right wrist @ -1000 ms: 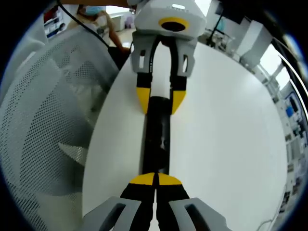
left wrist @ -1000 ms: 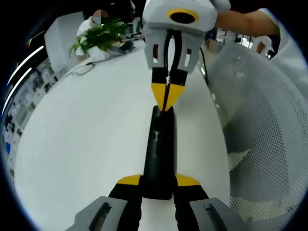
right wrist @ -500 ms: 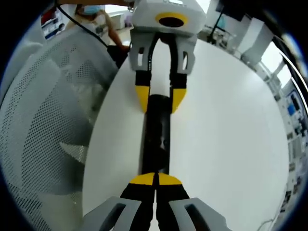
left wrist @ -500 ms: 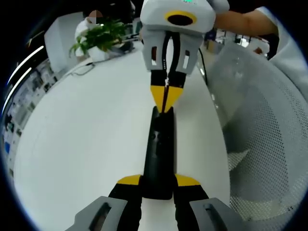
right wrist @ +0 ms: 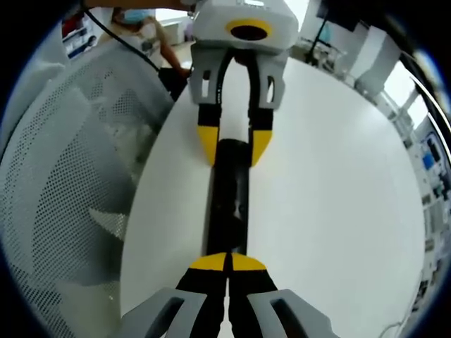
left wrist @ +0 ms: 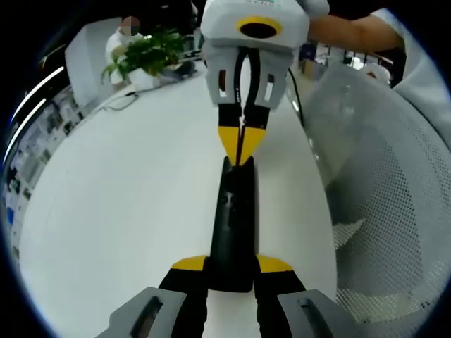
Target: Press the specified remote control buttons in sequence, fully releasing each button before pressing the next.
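Observation:
A long black remote (left wrist: 234, 218) lies on the white table (left wrist: 127, 211). My left gripper (left wrist: 232, 265) is shut on its near end, one yellow tip on each side. My right gripper (left wrist: 239, 146) comes in from the top, shut, with its joined yellow tips resting on the remote's far end. In the right gripper view the remote (right wrist: 229, 204) runs away from my shut right gripper (right wrist: 227, 263), whose tips sit on its near end. At its far end, the left gripper (right wrist: 233, 146) clamps it.
A white mesh chair back (left wrist: 380, 176) stands close beside the table edge, also seen as the mesh chair (right wrist: 63, 176). A potted plant (left wrist: 144, 53) and a seated person (right wrist: 137, 24) are at the far side. Open table surface (right wrist: 331, 190) spreads beside the remote.
The right gripper's body has shifted very slightly in the left gripper view. Its tips stay on the remote's end, and the left gripper's hold is unchanged.

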